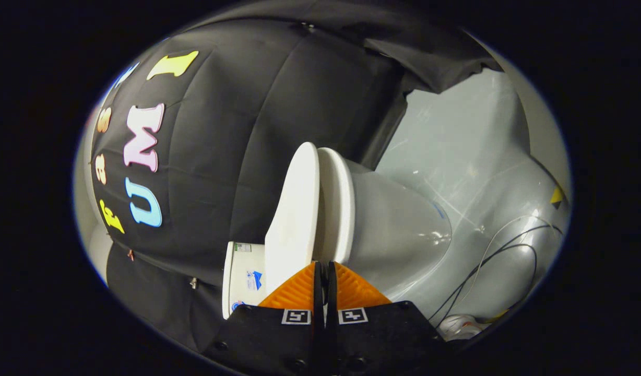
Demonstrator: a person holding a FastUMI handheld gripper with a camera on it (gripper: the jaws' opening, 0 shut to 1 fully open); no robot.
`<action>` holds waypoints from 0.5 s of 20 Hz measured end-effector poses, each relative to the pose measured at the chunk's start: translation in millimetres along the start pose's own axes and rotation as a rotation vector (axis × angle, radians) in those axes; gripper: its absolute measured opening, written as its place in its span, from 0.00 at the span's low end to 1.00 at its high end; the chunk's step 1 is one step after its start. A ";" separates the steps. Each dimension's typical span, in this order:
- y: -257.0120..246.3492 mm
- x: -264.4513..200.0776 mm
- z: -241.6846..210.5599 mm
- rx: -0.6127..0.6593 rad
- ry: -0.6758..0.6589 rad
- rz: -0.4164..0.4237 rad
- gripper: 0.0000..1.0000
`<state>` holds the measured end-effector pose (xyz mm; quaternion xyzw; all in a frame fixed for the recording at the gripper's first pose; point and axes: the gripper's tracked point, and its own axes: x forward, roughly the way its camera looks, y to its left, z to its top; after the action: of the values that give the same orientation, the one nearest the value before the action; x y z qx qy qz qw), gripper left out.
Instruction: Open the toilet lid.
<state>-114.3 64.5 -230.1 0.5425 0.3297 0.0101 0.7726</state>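
While its two orange fingers (299, 290) sit pressed together with nothing between them, the gripper (323, 271) points at the toilet lid (294, 209), just ahead at 12 o'clock, slightly parted from the seat (340, 203); the bowl (404, 230) lies beyond, toward 2 o'clock.

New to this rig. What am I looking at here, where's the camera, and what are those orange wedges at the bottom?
The camera rides on a handheld two-finger gripper and looks forward along its fingers, through a fisheye lens. It seems rolled sideways, so the scene looks tipped. The orange wedges are the fingers' pads, pressed almost together, with nothing visibly between them. Just ahead stands a white toilet. Its lid is parted a little from the seat, and the fingertips sit at that gap. Beside the lid is the tank. Cables lie on the grey floor.
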 end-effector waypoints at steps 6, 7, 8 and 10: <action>34.7 -10.6 3.0 -0.073 -0.030 -0.022 0.05; 41.8 -12.9 4.6 -0.090 -0.040 -0.024 0.05; 48.9 -13.4 2.7 -0.097 -0.038 -0.026 0.05; 64.1 -17.8 3.5 -0.106 -0.048 -0.013 0.05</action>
<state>-104.5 81.3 -166.4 0.4986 0.3136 0.0098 0.8080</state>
